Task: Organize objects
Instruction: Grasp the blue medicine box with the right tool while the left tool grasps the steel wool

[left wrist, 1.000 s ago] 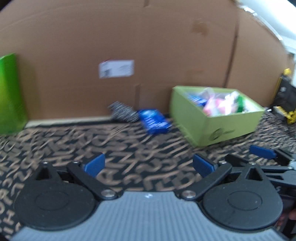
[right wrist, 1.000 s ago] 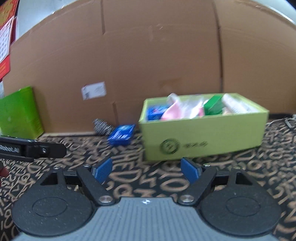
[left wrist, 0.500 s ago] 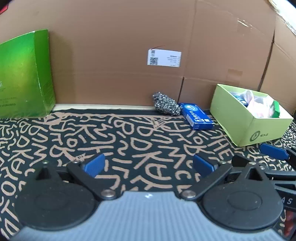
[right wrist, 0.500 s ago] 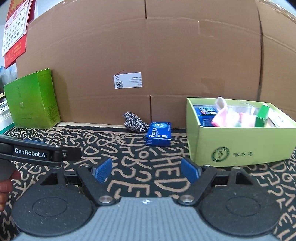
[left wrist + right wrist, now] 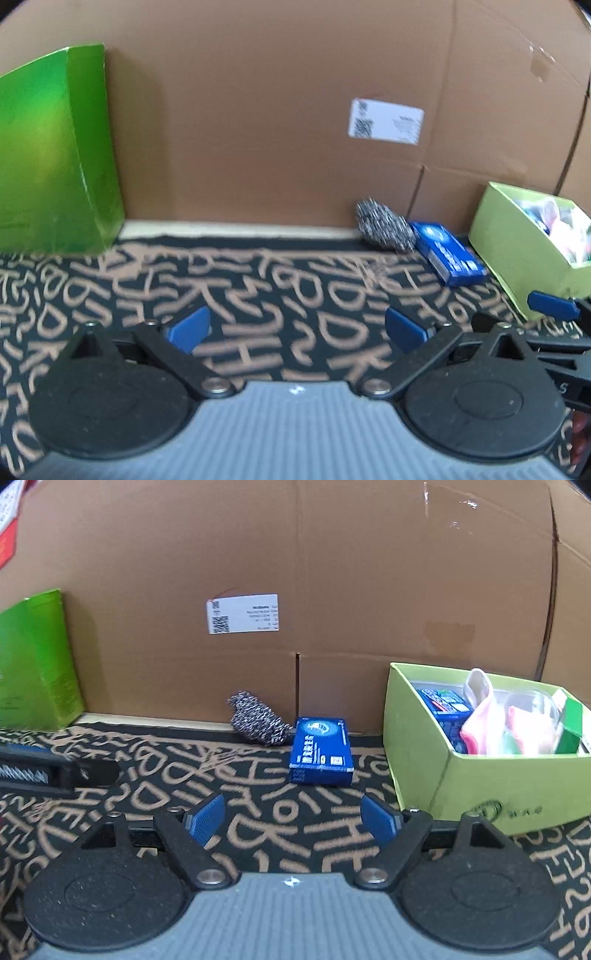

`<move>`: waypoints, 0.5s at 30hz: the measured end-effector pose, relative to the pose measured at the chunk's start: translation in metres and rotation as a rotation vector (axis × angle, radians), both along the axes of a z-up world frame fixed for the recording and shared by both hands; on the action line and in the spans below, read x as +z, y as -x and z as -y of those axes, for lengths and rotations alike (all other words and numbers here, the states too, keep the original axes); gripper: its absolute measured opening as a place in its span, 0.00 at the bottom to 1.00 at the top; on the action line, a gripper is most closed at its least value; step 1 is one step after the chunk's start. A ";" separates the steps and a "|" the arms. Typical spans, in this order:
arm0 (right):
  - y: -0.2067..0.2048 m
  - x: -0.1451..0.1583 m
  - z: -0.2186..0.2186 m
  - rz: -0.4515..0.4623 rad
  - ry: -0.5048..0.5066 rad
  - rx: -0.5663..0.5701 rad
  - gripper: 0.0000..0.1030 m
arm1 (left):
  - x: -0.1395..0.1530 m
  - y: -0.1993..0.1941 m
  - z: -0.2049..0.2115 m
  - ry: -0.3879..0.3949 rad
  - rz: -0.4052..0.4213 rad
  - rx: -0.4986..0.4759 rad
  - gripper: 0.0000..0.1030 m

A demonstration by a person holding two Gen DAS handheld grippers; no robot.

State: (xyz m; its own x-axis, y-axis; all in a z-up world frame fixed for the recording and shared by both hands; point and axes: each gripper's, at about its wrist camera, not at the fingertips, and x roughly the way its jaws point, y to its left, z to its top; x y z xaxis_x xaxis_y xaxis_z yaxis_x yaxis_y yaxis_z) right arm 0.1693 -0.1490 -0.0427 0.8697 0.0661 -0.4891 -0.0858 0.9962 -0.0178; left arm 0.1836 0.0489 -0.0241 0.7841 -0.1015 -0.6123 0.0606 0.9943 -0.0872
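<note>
We hold both the left gripper [image 5: 295, 326] and right gripper [image 5: 293, 818] wide open and empty over the mat [image 5: 258, 794]. At the mat's back edge, a scourer [image 5: 256, 720] touches a blue box [image 5: 320, 751], near the bin [image 5: 480, 775] on its right side.

In the right wrist view, the scouring pad [image 5: 256, 720] lies at centre against the cardboard wall [image 5: 332, 572], with the flat packet [image 5: 320, 750] touching its right side, slightly nearer the camera. The open box [image 5: 417, 746] sits at right, holding several items; the tall carton [image 5: 35, 664] stands far left against the wall. All rest on the patterned surface [image 5: 184, 768].
</note>
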 end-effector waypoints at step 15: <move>-0.106 -0.026 -0.010 -0.086 0.075 -0.180 0.75 | 0.003 -0.081 0.009 0.052 -0.013 -0.160 1.00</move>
